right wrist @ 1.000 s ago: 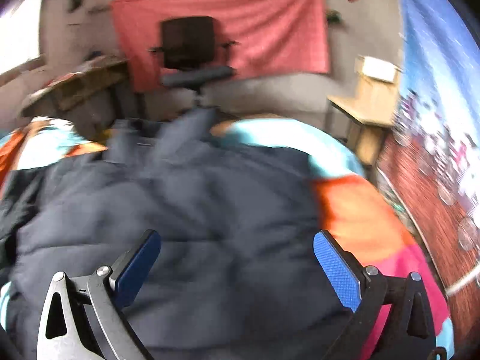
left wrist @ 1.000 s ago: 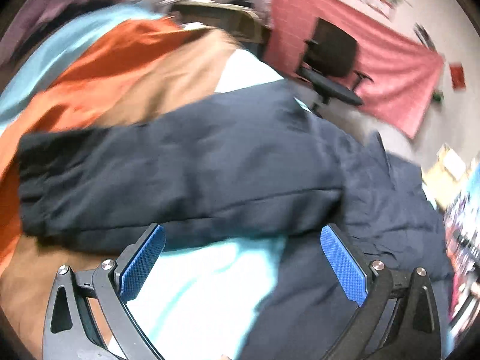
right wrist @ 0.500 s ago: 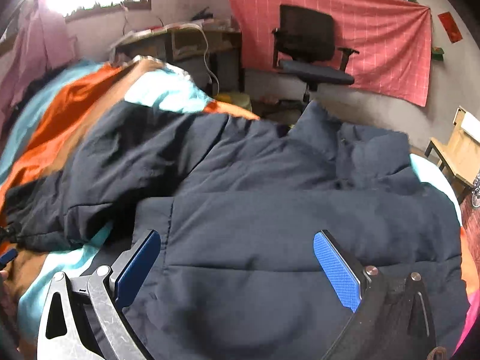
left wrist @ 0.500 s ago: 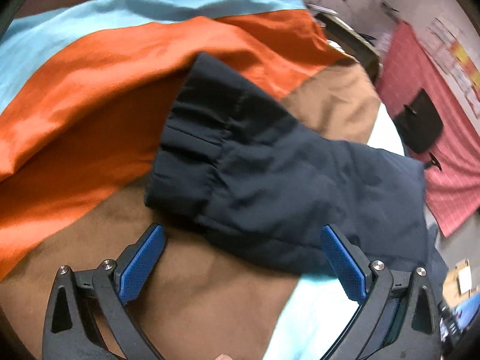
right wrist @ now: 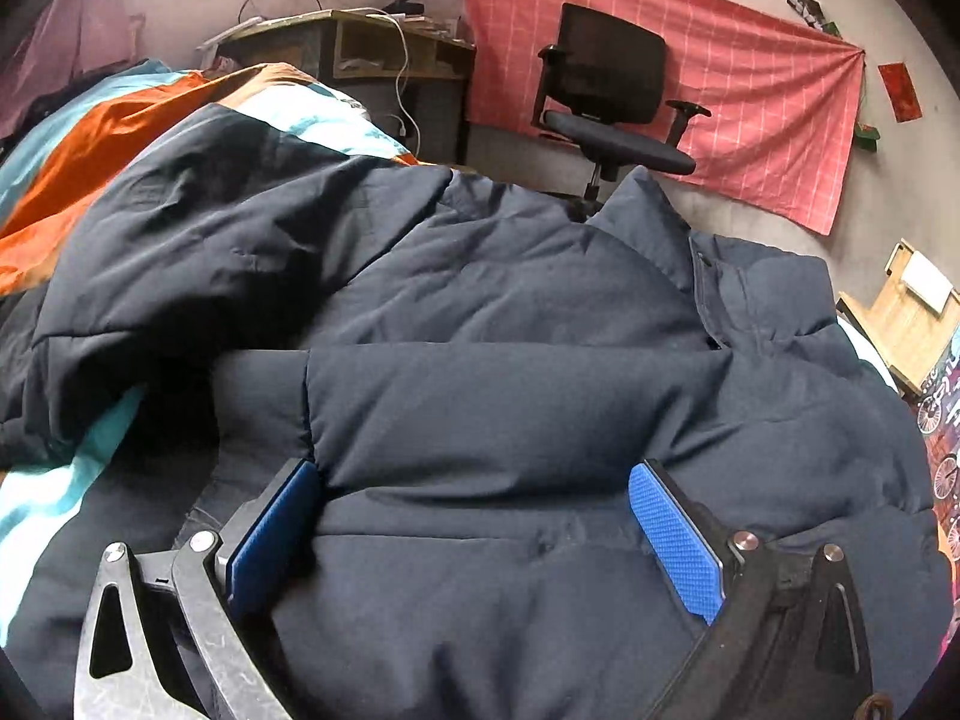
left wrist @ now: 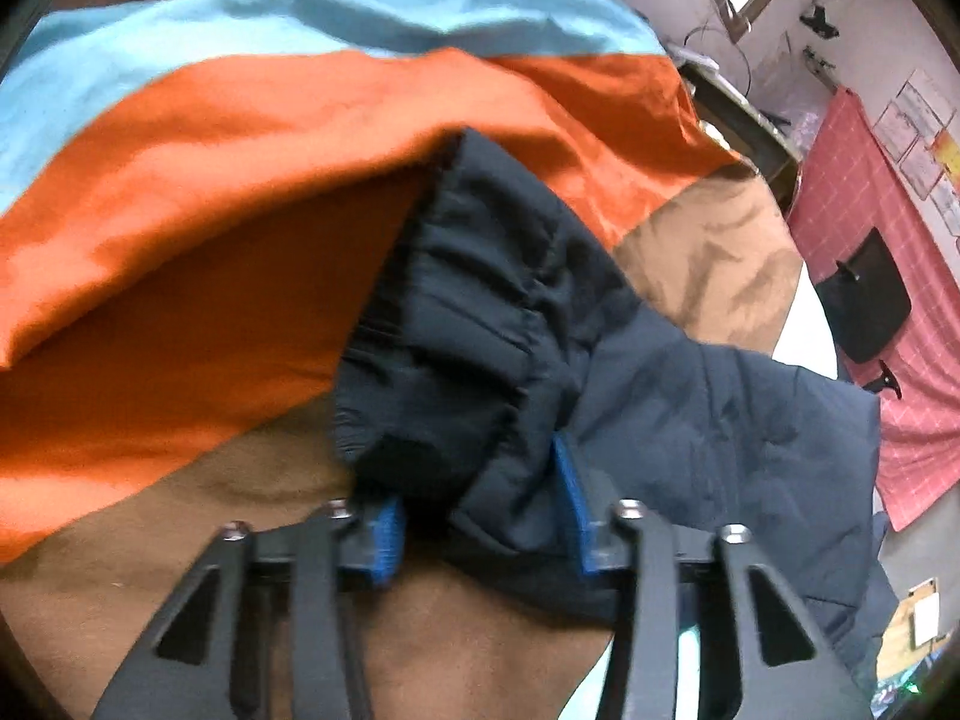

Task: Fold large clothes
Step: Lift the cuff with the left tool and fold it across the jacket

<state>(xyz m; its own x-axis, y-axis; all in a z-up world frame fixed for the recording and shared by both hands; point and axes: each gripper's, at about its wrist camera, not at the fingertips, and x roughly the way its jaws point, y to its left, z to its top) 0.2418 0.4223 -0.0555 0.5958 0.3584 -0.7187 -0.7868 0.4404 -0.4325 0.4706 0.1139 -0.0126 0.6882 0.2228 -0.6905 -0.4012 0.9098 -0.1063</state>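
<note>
A dark navy padded jacket (right wrist: 510, 312) lies spread on a bed. In the left wrist view its sleeve (left wrist: 690, 420) runs to an elastic cuff (left wrist: 456, 336). My left gripper (left wrist: 480, 516) has its blue pads closed in on the bunched sleeve just behind the cuff. My right gripper (right wrist: 474, 516) is open, its blue pads pressed down on either side of a puffy panel of the jacket's body, with fabric bulging between them. The collar (right wrist: 708, 252) points toward the far side.
The bed cover has orange (left wrist: 240, 192), light blue (left wrist: 300, 18) and brown (left wrist: 210, 516) bands. Beyond the bed stand a black office chair (right wrist: 606, 102), a wooden desk (right wrist: 360, 54) with cables, a red cloth on the wall (right wrist: 720, 72) and a small wooden table (right wrist: 900, 312).
My left gripper moved forward onto the sleeve and closed on it near the cuff. My right gripper lowered onto the jacket body and stays open.
</note>
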